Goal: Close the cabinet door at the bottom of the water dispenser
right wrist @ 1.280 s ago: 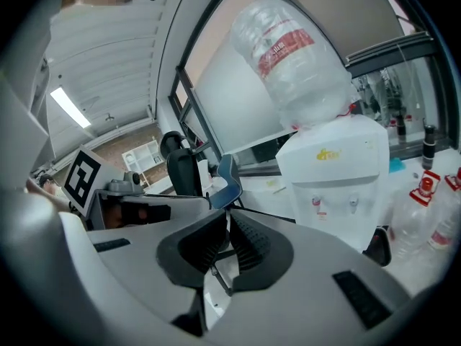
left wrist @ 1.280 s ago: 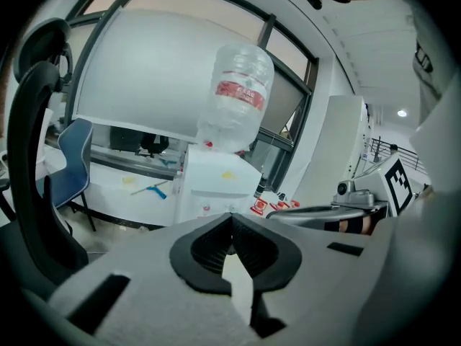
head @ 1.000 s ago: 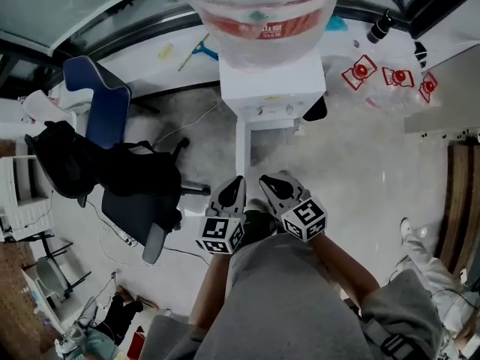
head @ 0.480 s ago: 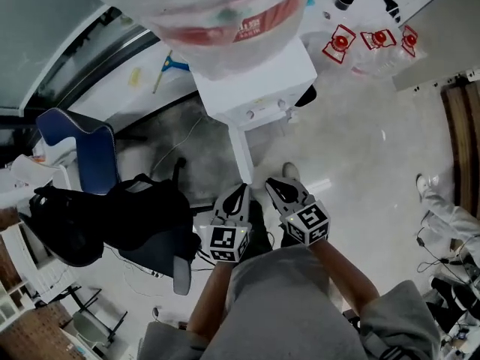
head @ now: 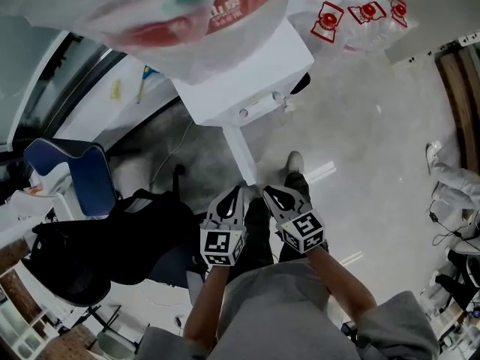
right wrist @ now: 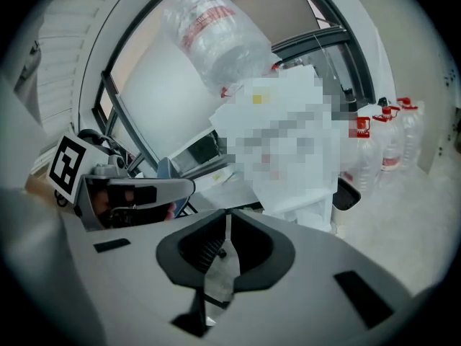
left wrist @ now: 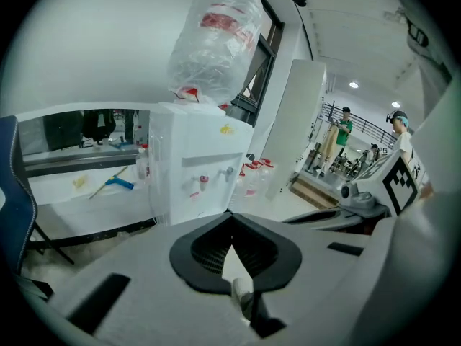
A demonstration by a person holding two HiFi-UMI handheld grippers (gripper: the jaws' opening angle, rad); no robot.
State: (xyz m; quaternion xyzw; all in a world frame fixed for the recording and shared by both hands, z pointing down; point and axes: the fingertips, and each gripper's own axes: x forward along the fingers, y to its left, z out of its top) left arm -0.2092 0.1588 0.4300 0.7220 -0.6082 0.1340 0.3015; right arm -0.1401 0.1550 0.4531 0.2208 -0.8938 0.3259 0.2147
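The white water dispenser (head: 241, 64) stands ahead of me with a clear bottle (head: 187, 21) on top. A narrow white panel (head: 240, 156), seemingly its lower cabinet door seen edge-on, runs from the dispenser's front down toward my grippers. Just left of that panel's near end sits my left gripper (head: 238, 195), jaws shut and empty. My right gripper (head: 271, 193) is just right of it, also shut and empty. The left gripper view shows the dispenser (left wrist: 194, 171) with its taps; its lower part is hidden behind the gripper body. The right gripper view has the dispenser (right wrist: 288, 150) partly blurred.
A blue chair (head: 71, 175) with a black bag (head: 112, 238) stands to the left. Several red-capped bottles (head: 352, 17) lie on the floor at the back right. A window ledge (head: 112, 103) with a blue tool (head: 146, 77) is behind. Another person (head: 454, 178) stands at the right.
Both grippers have sunk and tipped downward, staying side by side and shut. The dispenser and bottle now fill more of the head view, and the grippers sit closer to the white panel's end.
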